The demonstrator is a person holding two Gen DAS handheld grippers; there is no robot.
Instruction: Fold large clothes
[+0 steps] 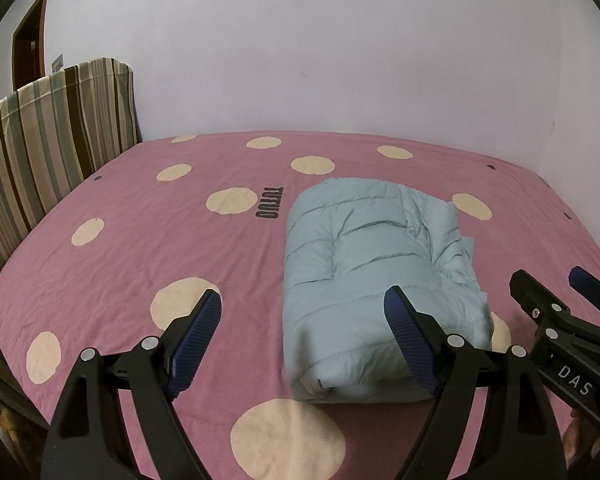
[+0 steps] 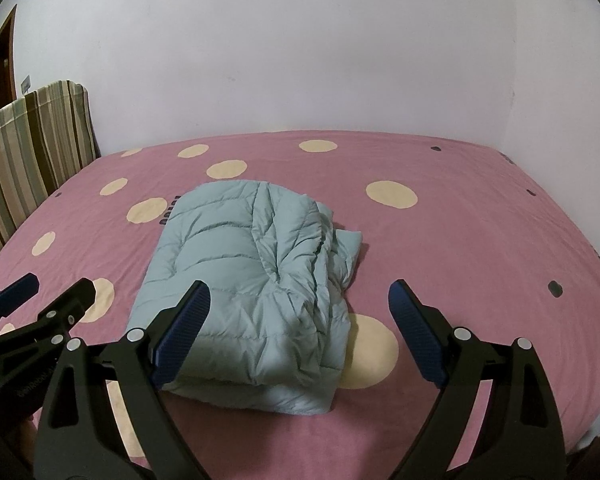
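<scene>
Sitting folded up on the bed (image 1: pixel 140 240) is a puffy light-blue jacket (image 1: pixel 376 264), a chunky quilted bundle on the pink sheet with cream dots. In the left wrist view it's lower right of centre; in the right wrist view it's pretty much dead centre, looser layers bunched on its right side. The left hand-held gripper (image 1: pixel 304 332) hangs over the near edge of the bundle with its blue pads (image 1: pixel 194 340) spread wide, gripping nothing. The right hand-held gripper (image 2: pixel 298 328) is the same deal, spread wide and empty, jacket showing between its fingers. A striped headboard cover (image 1: pixel 48 140) is at the left, plain wall (image 1: pixel 340 60) behind.
</scene>
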